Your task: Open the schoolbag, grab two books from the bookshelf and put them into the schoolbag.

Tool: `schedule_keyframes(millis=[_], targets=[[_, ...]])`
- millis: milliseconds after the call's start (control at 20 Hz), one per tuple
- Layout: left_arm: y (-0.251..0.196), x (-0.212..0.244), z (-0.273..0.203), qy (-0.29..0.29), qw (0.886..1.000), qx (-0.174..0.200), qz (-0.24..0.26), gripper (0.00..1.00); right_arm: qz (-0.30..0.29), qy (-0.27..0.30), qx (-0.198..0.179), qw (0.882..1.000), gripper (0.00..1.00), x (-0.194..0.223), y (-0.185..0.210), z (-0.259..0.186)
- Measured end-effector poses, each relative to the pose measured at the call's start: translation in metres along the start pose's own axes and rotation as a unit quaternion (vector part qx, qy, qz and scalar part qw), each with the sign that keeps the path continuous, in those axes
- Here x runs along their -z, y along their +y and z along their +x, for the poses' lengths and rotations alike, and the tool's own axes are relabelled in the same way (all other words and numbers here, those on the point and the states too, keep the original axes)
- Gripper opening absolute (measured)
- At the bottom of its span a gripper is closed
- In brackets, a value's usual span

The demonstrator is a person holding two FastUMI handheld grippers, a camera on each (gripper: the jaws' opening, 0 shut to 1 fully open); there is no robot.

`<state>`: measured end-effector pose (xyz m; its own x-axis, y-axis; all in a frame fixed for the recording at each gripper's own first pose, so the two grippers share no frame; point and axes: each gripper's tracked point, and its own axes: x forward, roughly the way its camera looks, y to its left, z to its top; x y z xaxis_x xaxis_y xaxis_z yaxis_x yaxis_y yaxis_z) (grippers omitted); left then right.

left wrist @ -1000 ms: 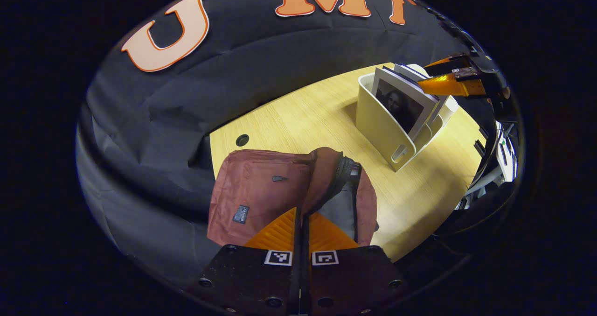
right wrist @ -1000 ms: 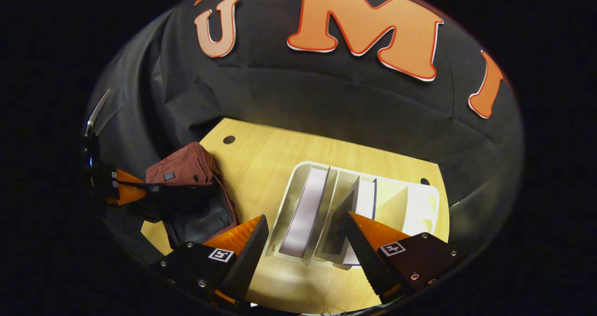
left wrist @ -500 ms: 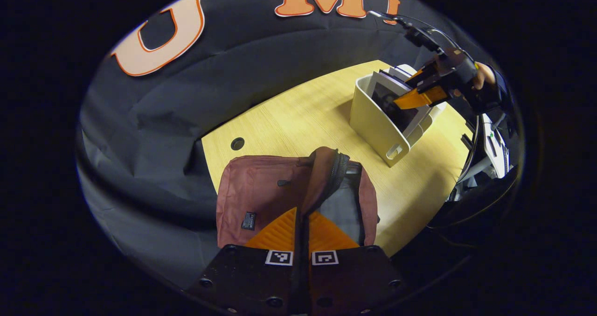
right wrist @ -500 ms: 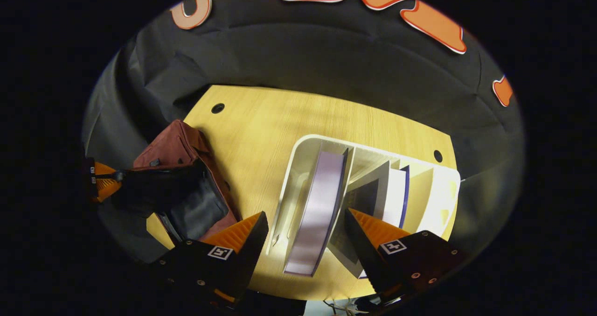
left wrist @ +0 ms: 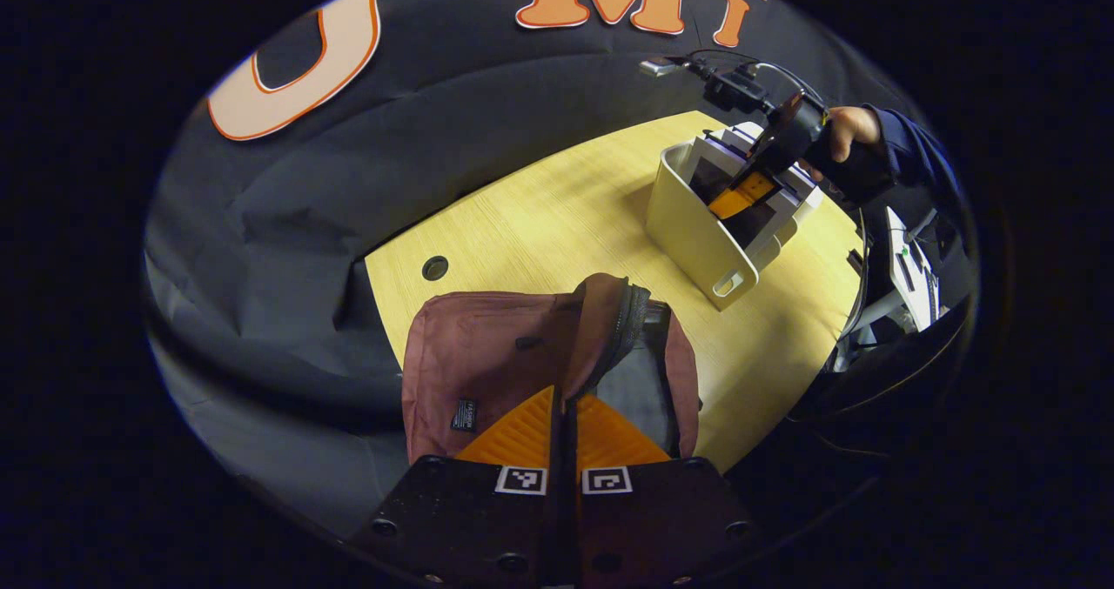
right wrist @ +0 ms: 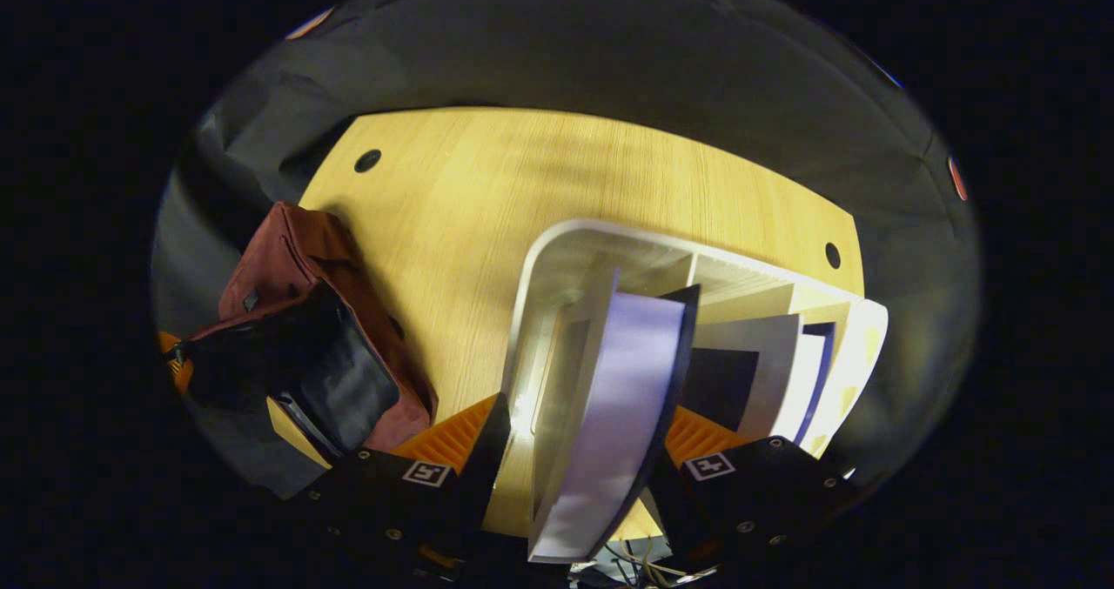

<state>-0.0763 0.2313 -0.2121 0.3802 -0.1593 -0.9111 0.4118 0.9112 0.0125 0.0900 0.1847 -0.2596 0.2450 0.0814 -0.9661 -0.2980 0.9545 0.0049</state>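
Looking across the wooden bench [left wrist: 557, 215], I saw the maroon schoolbag [left wrist: 487, 354] lying flat at its near left end, its top flap [left wrist: 605, 328] lifted so the dark lining inside showed. My left gripper [left wrist: 564, 406] was clenched on the edge of that flap, both fingers pressed together on the fabric and holding the bag open. Further right on the bench stood the pale bookshelf [right wrist: 557, 267], a slotted holder with books upright in its compartments. My right gripper [right wrist: 579, 432] had reached down into it with its fingers spread, one on each side of the nearest book [right wrist: 622, 415], a pale-covered one tilted in the first slot; I could not tell whether the fingers already touched it. Behind it stood a second book [right wrist: 766, 371], with a dark cover, in the next slot.
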Motion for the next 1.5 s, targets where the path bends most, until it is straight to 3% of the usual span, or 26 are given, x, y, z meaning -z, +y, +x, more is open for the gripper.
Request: schedule_keyframes(millis=[200,350,400,450,650,700,750,1000,1500], targets=[[0.0,-0.001,0.0,0.005,1.0,0.011,0.0,0.01,0.022,0.018,-0.022,0.999,0.64,-0.007,0.012,0.003],[0.001,-0.001,0.001,0.008,1.0,0.011,0.003,0.01,0.024,0.023,-0.012,0.999,0.53,-0.004,0.014,0.006],[0.0,-0.001,0.002,0.008,1.0,0.011,0.003,0.01,0.025,0.024,-0.01,0.999,0.43,-0.004,0.013,0.005],[0.0,0.0,0.002,0.008,1.0,0.012,0.004,0.01,0.031,0.026,-0.008,0.999,0.5,-0.003,0.014,0.004],[0.001,-0.001,0.001,0.005,1.0,0.01,0.005,0.01,0.041,0.027,0.001,0.999,0.44,-0.002,0.013,0.0],[0.001,-0.001,0.002,0.004,1.0,0.01,0.004,0.01,0.033,0.02,0.012,0.999,0.34,-0.004,0.007,-0.004],[0.0,0.0,0.001,0.003,1.0,0.011,0.004,0.01,0.031,0.019,0.004,0.999,0.42,-0.002,0.008,-0.009],[-0.001,0.0,0.001,-0.002,1.0,0.016,-0.004,0.01,0.055,0.0,-0.014,0.998,0.4,0.0,-0.002,-0.047],[0.001,0.001,0.001,-0.005,1.0,0.02,-0.008,0.01,0.06,-0.088,-0.059,0.992,0.4,0.0,-0.002,-0.166]])
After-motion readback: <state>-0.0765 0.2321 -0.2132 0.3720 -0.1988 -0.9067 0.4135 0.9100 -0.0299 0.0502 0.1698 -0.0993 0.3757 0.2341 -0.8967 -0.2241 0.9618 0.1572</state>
